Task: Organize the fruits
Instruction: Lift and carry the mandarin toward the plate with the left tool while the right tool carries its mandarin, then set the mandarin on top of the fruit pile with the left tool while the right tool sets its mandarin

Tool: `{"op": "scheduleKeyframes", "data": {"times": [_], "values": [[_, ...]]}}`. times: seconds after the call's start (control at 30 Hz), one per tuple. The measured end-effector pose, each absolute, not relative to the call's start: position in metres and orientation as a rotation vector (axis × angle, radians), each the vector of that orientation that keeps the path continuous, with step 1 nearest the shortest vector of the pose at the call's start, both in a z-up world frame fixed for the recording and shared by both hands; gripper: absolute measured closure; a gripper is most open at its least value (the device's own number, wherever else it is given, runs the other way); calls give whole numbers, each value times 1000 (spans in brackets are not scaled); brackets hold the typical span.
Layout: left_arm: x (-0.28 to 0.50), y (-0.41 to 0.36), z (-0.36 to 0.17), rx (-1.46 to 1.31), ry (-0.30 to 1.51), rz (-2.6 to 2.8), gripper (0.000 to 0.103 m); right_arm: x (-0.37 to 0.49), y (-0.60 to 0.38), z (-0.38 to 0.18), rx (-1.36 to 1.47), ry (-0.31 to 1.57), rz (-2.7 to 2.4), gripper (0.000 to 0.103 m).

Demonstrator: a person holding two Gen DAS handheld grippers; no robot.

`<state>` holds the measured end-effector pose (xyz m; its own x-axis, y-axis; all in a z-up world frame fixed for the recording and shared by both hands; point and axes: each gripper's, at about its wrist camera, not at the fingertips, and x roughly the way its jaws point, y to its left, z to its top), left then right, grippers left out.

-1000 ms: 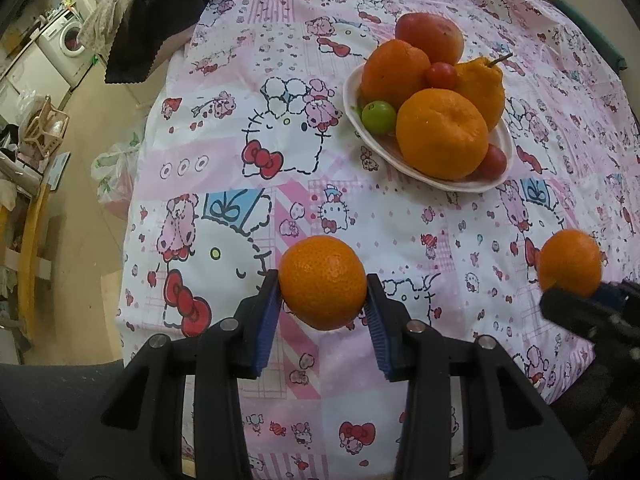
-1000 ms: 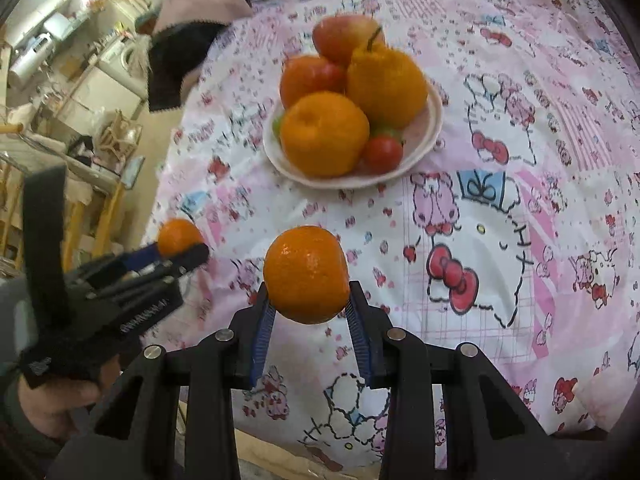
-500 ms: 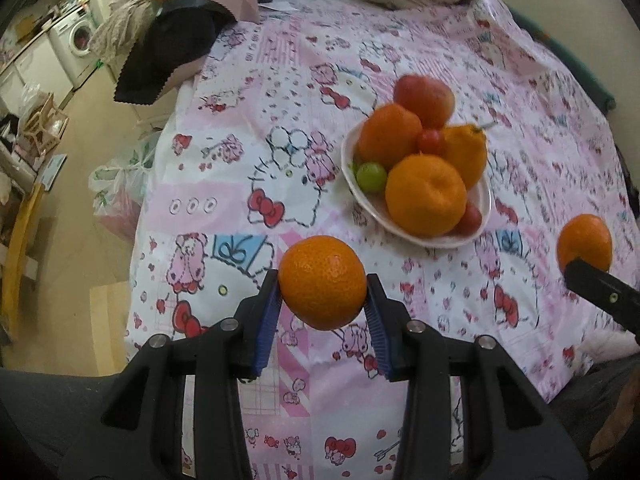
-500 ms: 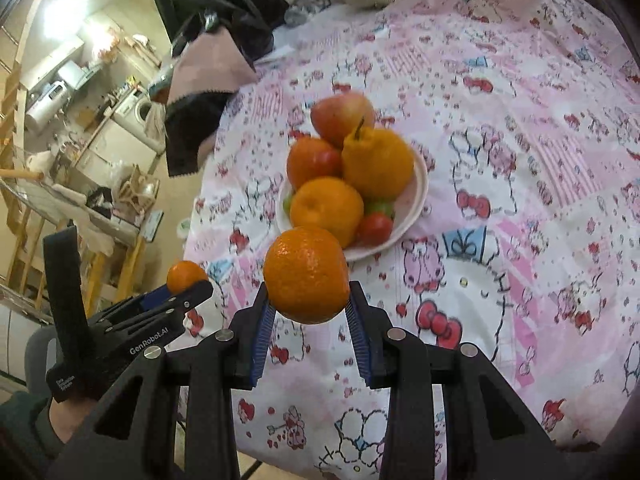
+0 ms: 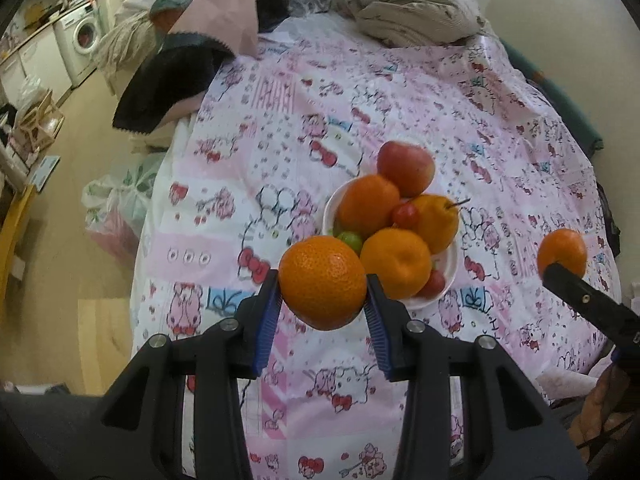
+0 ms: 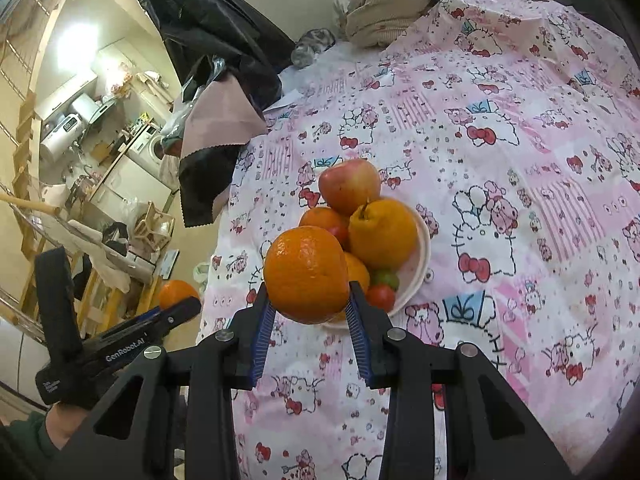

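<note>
Pink cartoon-print tablecloth (image 5: 320,120) covers the whole surface, one beige bundle of cloth (image 5: 416,16) heaped at its far end. Above the near edge, the left claw (image 5: 322,304) tilts steeply down, jaws pinched onto one mandarin (image 5: 322,282) held clear of the cloth. The right claw (image 6: 306,304) slants down more gently, clamped on a second mandarin (image 6: 306,274), also in the air. Between and beyond them sits one white plate (image 5: 450,268), piled up: one red apple (image 5: 406,168), one yellow pear (image 5: 438,222), two oranges (image 5: 368,204), two small red fruits (image 5: 405,215), one small green fruit (image 5: 350,240).
</note>
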<state>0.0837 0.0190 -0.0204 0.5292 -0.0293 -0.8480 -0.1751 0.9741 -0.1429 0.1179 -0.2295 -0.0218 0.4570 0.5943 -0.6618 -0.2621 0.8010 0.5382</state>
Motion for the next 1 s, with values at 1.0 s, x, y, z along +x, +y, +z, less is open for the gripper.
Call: {"op": "scheduleKeyframes", "data": {"times": [1.0], "values": [[241,-68,-88,-86,1128,-110,66,185,-240,-63,451,1081,457,66]]}}
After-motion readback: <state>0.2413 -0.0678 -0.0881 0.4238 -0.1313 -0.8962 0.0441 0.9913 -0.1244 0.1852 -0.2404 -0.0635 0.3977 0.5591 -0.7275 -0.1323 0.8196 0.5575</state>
